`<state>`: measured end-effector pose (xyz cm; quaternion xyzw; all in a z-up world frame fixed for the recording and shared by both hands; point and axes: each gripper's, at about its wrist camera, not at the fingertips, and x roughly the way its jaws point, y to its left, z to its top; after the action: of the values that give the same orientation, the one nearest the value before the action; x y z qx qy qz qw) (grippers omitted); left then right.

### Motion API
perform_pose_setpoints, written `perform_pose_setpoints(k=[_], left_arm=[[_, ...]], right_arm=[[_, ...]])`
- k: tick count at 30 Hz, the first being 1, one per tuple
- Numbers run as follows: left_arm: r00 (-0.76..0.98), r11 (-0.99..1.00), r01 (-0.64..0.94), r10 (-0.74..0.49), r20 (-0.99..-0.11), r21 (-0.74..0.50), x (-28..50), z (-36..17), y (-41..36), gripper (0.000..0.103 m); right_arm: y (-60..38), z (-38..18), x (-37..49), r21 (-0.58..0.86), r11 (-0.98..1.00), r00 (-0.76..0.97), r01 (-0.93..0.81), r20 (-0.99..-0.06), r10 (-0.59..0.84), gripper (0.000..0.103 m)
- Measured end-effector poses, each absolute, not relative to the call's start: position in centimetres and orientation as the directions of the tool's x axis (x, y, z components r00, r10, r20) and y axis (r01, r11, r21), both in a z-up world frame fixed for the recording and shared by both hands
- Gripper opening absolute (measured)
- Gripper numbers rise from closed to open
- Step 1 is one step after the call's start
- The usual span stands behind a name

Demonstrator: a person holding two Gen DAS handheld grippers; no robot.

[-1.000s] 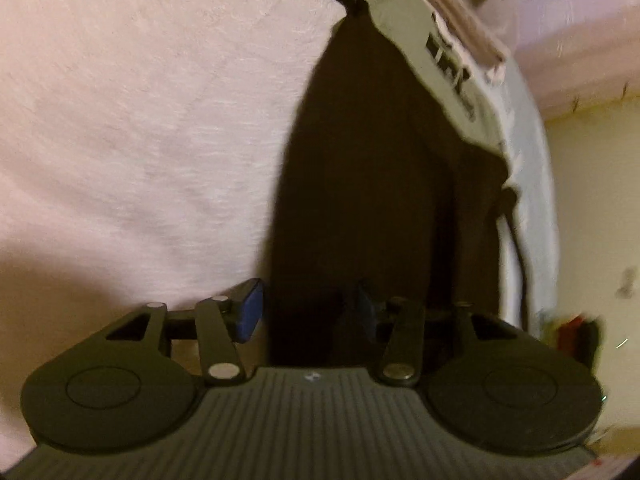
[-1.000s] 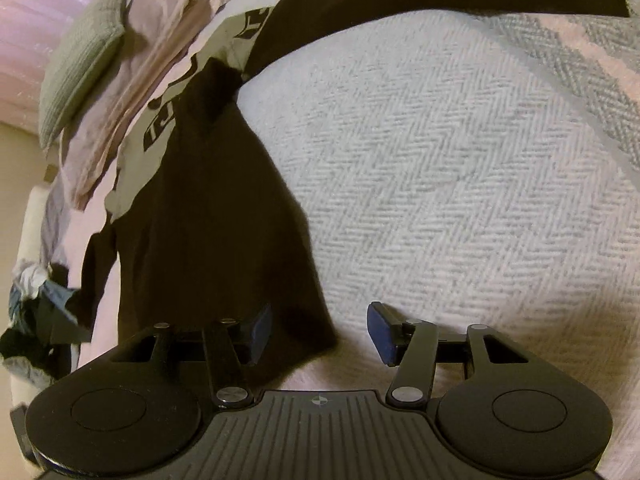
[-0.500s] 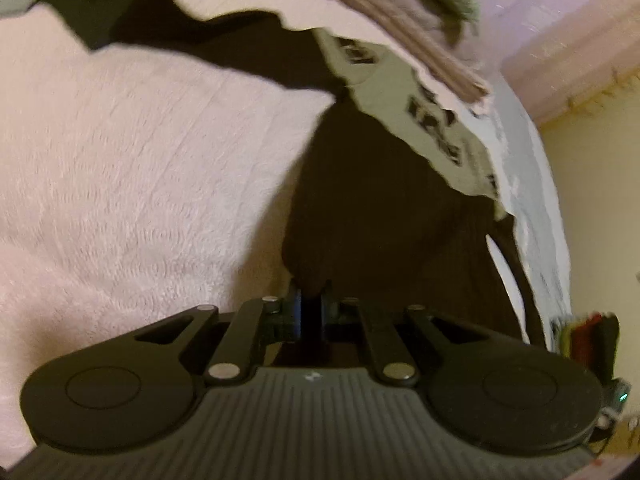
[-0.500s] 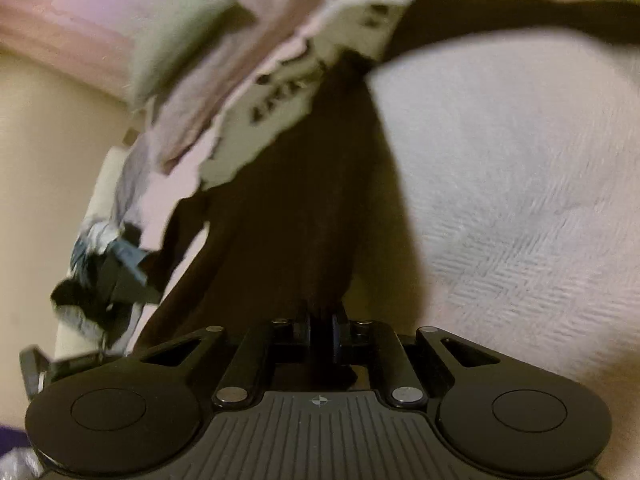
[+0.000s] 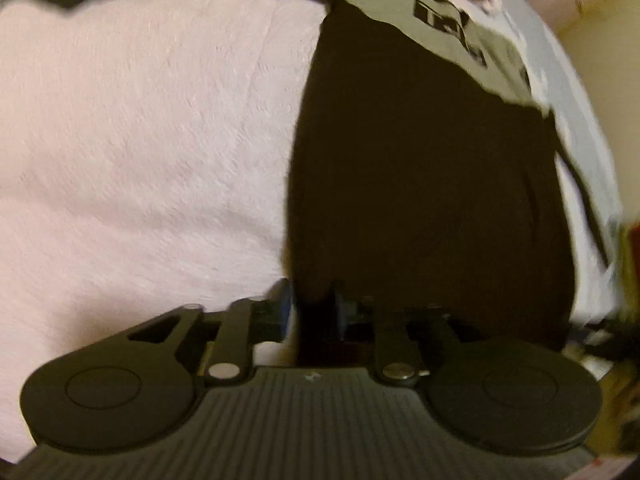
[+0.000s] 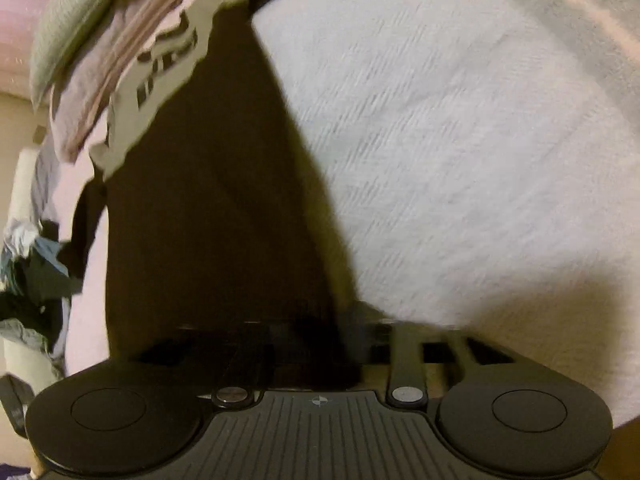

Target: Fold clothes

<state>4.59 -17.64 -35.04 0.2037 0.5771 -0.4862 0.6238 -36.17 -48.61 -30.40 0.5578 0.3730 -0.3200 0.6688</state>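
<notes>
Half a second ago both claws were pressed together on the near hem of the dark garment; now the left gripper (image 5: pixel 313 307) has parted a little, its blue pads (image 5: pixel 285 305) standing either side of the cloth edge with a gap showing, so it straddles the hem rather than pinching it. The dark garment (image 5: pixel 420 184) has dropped back from its lifted, bunched shape and lies flatter and longer on the pale bedspread (image 5: pixel 140 140), much as it lay a second ago. It runs from the near edge away to the far side, where its light panel with dark lettering (image 5: pixel 444 20) meets the folded beige cloth.

In the right wrist view the right gripper (image 6: pixel 320 340) sits low on the near hem of the dark garment (image 6: pixel 208 208); its fingers are lost in blur and dark cloth, so I cannot tell whether they are spread or closed. The bedspread (image 6: pixel 460 140) fills the right side. At far left a green cushion (image 6: pixel 68 28) lies on stacked beige cloth (image 6: pixel 100 80), and a heap of loose clothes (image 6: pixel 32 272) sits lower at the left edge

No containers appear in either view
</notes>
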Motion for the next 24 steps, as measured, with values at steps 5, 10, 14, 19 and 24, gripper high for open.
perform_pose_setpoints(k=[5, 10, 14, 19, 24], left_arm=[[-0.043, 0.492, 0.837, -0.376, -0.926, -0.239, 5.6, -32.7, -17.8, 0.025], [-0.022, 0.550, 0.781, -0.448, -0.894, -0.295, 5.2, -31.9, -20.9, 0.025], [-0.001, 0.578, 0.758, -0.464, -0.886, -0.303, 5.0, -31.8, -22.7, 0.027], [0.036, 0.644, 0.711, -0.434, -0.900, -0.282, 5.3, -32.2, -24.0, 0.028], [0.076, 0.659, 0.711, -0.421, -0.904, -0.247, 5.8, -32.0, -25.1, 0.028]], right_arm=[[-55.4, -27.3, -43.1, 0.527, -0.045, 0.491, 0.849, -0.816, -0.306, 0.046], [-62.4, -29.4, -50.7, 0.642, -0.335, 0.386, 0.689, -0.717, -0.581, 0.046], [-66.3, -33.0, -54.0, 0.714, -0.458, 0.355, 0.530, -0.677, -0.645, 0.046], [-68.9, -34.5, -54.2, 0.752, -0.469, 0.365, 0.464, -0.644, -0.672, 0.005], [-70.3, -28.2, -56.7, 0.715, -0.235, 0.270, 0.658, -0.516, -0.813, 0.005]])
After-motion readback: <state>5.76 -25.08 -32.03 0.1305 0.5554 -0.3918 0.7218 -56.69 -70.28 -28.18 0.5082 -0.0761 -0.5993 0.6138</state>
